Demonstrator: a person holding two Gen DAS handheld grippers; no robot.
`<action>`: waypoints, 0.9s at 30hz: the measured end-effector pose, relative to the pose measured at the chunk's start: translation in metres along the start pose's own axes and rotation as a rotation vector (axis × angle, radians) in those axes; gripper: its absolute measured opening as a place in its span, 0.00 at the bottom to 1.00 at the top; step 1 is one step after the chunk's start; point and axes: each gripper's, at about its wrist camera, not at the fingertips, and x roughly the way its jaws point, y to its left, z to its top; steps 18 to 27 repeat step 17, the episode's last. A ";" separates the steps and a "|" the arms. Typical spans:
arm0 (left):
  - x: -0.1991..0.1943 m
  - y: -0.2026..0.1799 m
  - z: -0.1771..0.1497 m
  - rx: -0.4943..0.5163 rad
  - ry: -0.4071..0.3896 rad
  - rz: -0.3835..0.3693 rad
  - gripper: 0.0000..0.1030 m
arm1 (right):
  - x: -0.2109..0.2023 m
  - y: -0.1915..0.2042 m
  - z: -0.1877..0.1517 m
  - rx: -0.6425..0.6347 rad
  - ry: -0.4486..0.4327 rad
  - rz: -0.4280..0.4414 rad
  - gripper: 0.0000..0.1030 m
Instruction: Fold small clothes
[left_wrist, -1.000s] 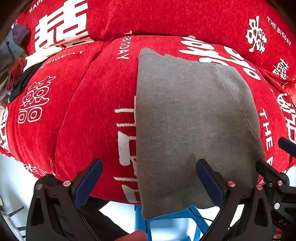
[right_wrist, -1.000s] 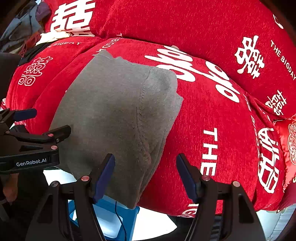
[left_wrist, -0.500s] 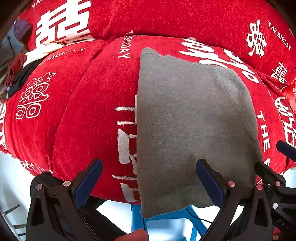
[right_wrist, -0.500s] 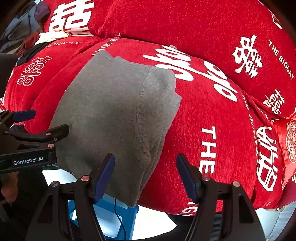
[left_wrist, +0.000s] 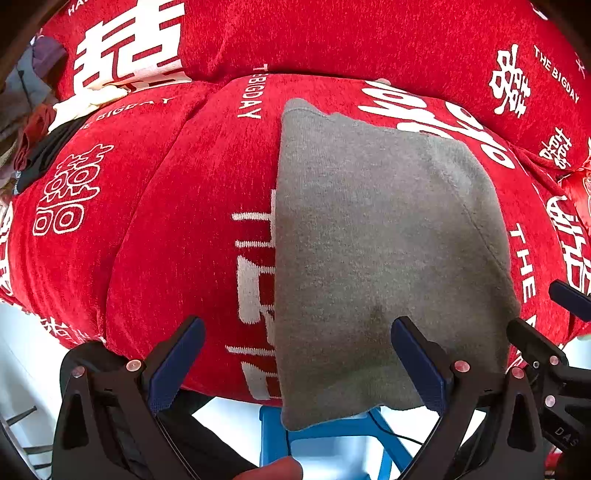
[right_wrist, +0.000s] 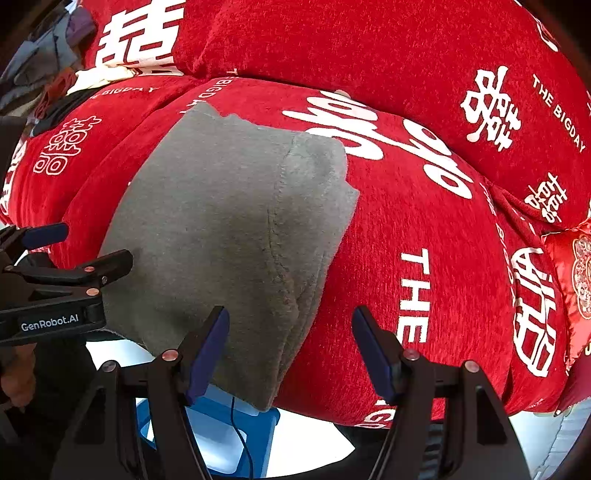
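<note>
A folded grey knit garment (left_wrist: 373, 251) lies on the red sofa cushion (left_wrist: 177, 229), its near edge overhanging. Left tongs (left_wrist: 295, 362) and right tongs (right_wrist: 291, 350) gape wide at 6 o'clock, holding nothing.

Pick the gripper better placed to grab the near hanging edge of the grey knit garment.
Either, slightly the left. The left gripper is open and straddles the grey knit garment left hanging corner. The right gripper, also open, straddles its right folded edge.

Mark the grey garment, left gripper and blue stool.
grey garment (left_wrist: 369, 258), left wrist view, middle of the cloth.
left gripper (left_wrist: 295, 362), left wrist view, midway between open fingertips.
blue stool (right_wrist: 221, 428), right wrist view, seat top below the garment's hem.
</note>
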 end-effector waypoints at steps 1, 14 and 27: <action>0.000 0.000 0.000 0.001 0.000 0.002 0.98 | 0.000 0.000 0.000 0.000 -0.001 0.002 0.70; 0.000 -0.014 0.000 0.034 0.023 0.044 0.98 | 0.001 -0.017 -0.006 0.064 -0.026 0.056 0.70; 0.001 -0.025 0.001 0.065 0.036 0.066 0.98 | 0.002 -0.031 -0.010 0.105 -0.037 0.076 0.70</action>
